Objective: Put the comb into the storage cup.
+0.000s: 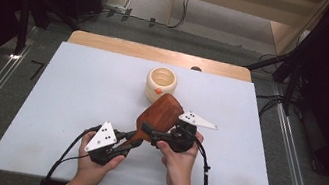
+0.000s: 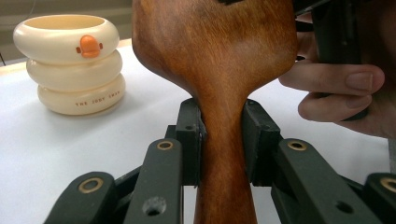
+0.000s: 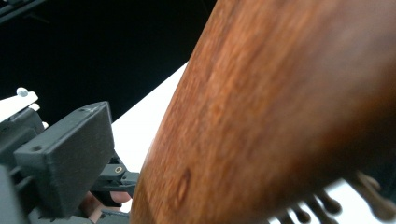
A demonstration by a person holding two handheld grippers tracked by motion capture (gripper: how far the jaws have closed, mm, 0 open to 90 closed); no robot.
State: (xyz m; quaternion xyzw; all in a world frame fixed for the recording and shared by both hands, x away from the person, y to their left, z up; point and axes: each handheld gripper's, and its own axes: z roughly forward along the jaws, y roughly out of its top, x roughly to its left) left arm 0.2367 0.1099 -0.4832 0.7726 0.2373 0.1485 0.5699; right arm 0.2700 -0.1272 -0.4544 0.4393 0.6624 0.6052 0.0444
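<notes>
A brown wooden hairbrush point(image 1: 161, 112) is held above the white table, head toward the far side. My left gripper point(image 1: 132, 135) is shut on its handle; in the left gripper view both pads press the narrow neck of the hairbrush point(image 2: 219, 56). My right gripper point(image 1: 148, 131) reaches in from the right at the base of the head. In the right gripper view the hairbrush back point(image 3: 280, 116) looms close with its bristles at the bottom. The left finger point(image 3: 70, 154) stands apart from the wood with table showing between; the other finger is hidden.
A cream ringed cup point(image 1: 161, 84) with an orange duck bill stands upright just beyond the brush, and the same cup point(image 2: 70, 65) shows in the left gripper view. The white table sheet point(image 1: 77, 88) spreads to both sides. Dark stands and cables surround the table.
</notes>
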